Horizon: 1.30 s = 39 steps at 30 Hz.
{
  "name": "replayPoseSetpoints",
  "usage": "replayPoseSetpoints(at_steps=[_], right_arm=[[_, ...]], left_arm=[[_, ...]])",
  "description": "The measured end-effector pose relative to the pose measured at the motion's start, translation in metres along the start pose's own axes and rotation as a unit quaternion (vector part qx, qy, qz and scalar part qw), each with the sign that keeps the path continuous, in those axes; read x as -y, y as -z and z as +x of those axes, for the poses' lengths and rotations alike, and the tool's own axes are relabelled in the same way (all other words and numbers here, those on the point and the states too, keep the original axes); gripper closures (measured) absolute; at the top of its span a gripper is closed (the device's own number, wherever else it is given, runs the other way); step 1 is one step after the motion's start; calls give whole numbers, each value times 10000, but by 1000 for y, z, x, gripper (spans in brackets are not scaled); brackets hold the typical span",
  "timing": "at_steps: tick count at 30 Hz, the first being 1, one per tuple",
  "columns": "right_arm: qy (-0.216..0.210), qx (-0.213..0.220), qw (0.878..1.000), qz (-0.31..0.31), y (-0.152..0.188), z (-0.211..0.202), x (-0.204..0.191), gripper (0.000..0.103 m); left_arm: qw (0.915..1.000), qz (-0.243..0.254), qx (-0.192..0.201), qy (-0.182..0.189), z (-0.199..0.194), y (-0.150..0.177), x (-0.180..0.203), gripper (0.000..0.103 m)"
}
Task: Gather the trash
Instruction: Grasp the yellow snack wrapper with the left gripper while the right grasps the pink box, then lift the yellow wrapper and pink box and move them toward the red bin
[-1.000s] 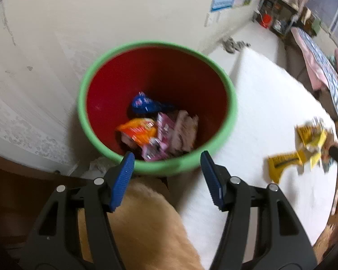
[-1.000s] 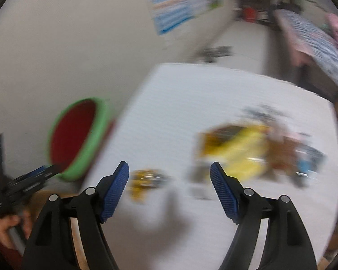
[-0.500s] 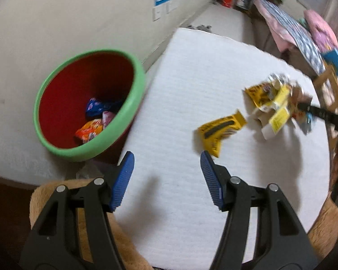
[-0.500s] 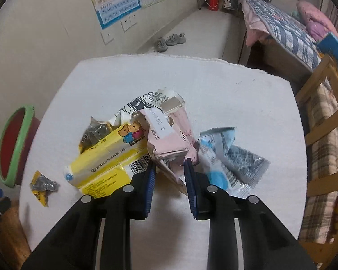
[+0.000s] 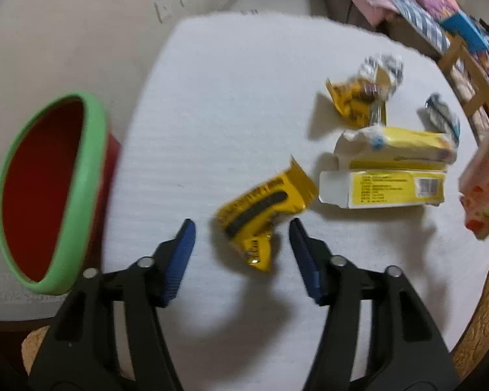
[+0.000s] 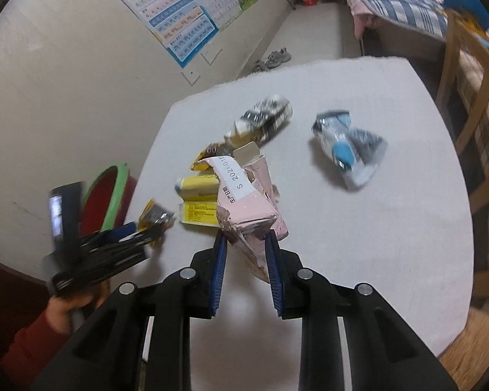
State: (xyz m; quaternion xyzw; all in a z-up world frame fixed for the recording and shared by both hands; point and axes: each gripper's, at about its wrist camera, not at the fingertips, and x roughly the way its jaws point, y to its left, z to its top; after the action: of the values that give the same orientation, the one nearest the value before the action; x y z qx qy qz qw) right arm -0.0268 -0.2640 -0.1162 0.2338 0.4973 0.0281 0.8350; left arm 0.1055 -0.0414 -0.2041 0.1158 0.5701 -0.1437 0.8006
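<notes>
Between the blue ribbed pads of the right tool [image 6: 244, 254], a crumpled pink carton [image 6: 247, 208] is pinched by its lower end and stands clear of the white surface [image 6: 358, 260], so the jaws are nearly closed on thin, dented cardboard; a grip low on the carton leaves its printed flap free and lets it be carried across to the bin. The left tool [image 5: 241, 247] sits with its jaws partly apart, having just been narrowing, one pad on each side of a yellow foil wrapper [image 5: 260, 215] that lies flat on the surface; the pads do not yet press it. That straddle looks like the set-up for a pinch across the wrapper's narrow, creased waist, where slick foil is least likely to slide out.

Just beyond lie a yellow and white box [image 5: 384, 189] with an open end flap, a soft yellow packet [image 5: 401, 146] resting against it, and a second torn yellow wrapper [image 5: 352, 104] with a black-and-white packet behind. A blue and grey plastic pouch [image 6: 348, 146] lies well apart, towards the wooden chair side. The surface is pale and finely ribbed, matte.

The round bin [image 5: 49, 195], red inside with a smooth green rim, stands off the surface's left edge near the wall, within reach of both tools.
</notes>
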Motion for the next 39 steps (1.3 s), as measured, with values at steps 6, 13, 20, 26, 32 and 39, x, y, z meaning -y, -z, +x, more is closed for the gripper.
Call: replayPoseSetpoints(at_steps=[6, 13, 20, 26, 32, 39], right_arm=[[21, 120, 9998, 179, 4, -15, 4, 79], [168, 460, 9986, 176, 3, -31, 6, 79], [233, 659, 9975, 72, 0, -41, 1, 79], [202, 691, 9974, -28, 1, -44, -5, 79], [180, 705, 9973, -9, 2, -43, -7, 79], [199, 738, 9969, -187, 1, -45, -18, 79]], left_arm=[[9995, -276, 10, 174, -4, 5, 0, 73], [9979, -546, 327, 136, -39, 25, -7, 73], [9957, -628, 669, 147, -76, 39, -8, 73], [9942, -628, 840, 240, -94, 39, -6, 73], [9933, -610, 951, 239, -106, 37, -8, 73], [9923, -752, 973, 176, -109, 39, -18, 73]])
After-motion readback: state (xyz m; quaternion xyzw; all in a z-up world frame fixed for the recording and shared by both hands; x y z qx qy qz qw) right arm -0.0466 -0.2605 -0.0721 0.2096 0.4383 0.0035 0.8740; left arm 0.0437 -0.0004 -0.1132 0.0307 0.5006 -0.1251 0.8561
